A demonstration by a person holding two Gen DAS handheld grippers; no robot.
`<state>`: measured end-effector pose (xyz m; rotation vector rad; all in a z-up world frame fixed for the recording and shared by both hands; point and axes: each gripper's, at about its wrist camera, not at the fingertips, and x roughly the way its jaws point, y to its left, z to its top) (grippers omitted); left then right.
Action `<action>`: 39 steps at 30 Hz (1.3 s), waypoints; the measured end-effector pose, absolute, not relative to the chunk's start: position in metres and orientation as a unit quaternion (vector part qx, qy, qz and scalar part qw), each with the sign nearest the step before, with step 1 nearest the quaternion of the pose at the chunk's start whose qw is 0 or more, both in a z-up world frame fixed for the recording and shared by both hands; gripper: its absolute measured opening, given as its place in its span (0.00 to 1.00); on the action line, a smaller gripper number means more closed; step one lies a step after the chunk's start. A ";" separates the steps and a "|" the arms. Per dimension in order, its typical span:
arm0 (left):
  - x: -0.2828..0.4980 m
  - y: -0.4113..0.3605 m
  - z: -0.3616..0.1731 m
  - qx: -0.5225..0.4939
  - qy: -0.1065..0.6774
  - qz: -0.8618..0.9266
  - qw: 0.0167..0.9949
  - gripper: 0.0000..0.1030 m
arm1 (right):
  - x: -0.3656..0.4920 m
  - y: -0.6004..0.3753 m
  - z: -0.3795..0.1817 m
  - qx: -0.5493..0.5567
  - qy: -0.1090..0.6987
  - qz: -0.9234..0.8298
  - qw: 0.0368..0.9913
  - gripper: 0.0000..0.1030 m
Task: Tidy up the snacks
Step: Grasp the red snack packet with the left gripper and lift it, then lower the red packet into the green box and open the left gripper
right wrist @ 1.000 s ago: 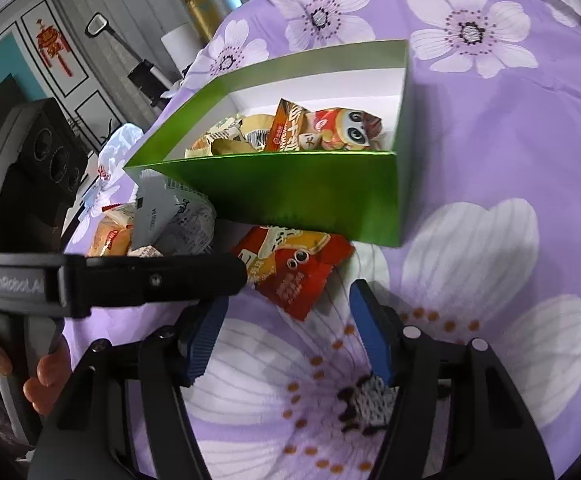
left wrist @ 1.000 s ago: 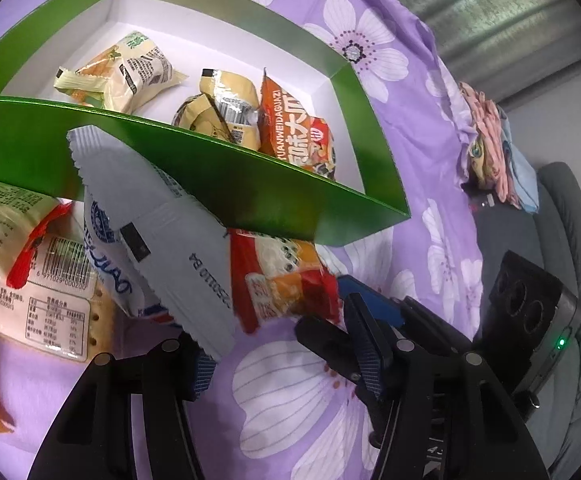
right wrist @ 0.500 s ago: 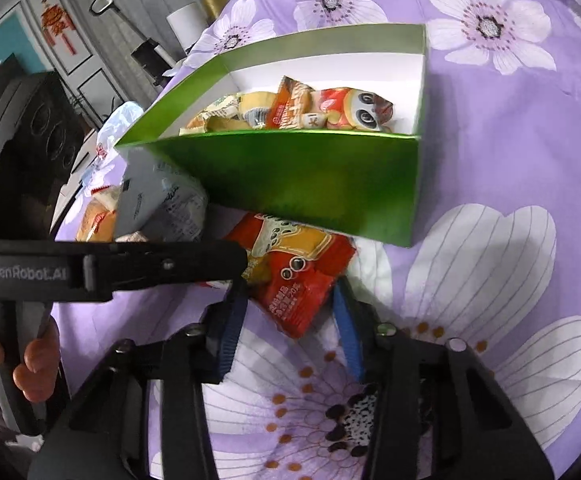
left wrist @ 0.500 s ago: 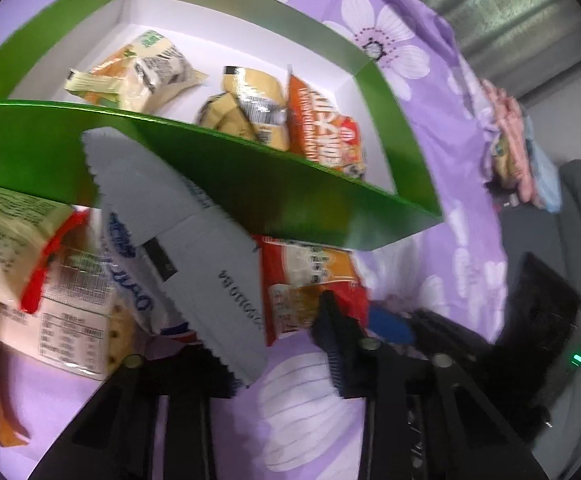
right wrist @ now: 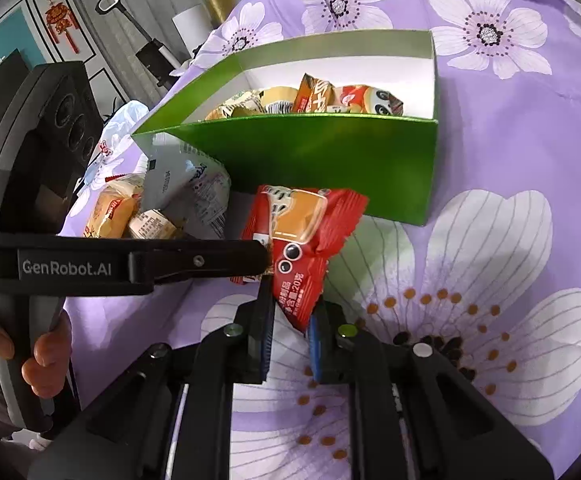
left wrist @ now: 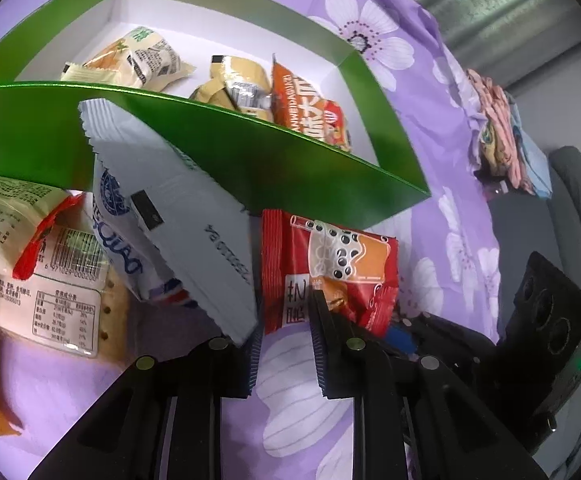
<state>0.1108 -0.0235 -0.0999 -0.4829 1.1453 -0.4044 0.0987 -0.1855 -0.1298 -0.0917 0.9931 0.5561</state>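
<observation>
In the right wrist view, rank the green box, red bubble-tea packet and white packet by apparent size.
1. green box
2. red bubble-tea packet, though nearness to the camera enlarges it
3. white packet, partly hidden, so unsure

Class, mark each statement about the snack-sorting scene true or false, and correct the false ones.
1. The red snack packet lies inside the green box. False: the red snack packet is outside the green box, in front of its near wall.
2. The right tool is shut on the red snack packet. True: the right tool pinches its lower end.
3. The green box is empty. False: several packets lie in it, among them an orange packet.
4. The cloth is purple with white flowers. True: see the cloth.
</observation>
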 end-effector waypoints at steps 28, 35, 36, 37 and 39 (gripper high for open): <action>0.080 -0.026 -0.015 -0.216 0.447 -0.241 0.834 0.21 | 0.051 -0.175 -0.045 -0.085 0.379 0.271 0.881 0.14; 0.088 -0.015 0.006 -0.210 0.425 -0.234 0.849 0.21 | 0.062 -0.162 -0.027 -0.095 0.356 0.281 0.886 0.14; 0.090 -0.013 0.008 -0.209 0.422 -0.232 0.851 0.21 | 0.066 -0.160 -0.025 -0.097 0.354 0.283 0.886 0.14; 0.093 -0.011 0.009 -0.208 0.421 -0.230 0.853 0.21 | 0.068 -0.159 -0.023 -0.097 0.353 0.284 0.886 0.14; 0.098 -0.008 0.013 -0.208 0.417 -0.228 0.855 0.21 | 0.074 -0.154 -0.021 -0.100 0.349 0.288 0.886 0.14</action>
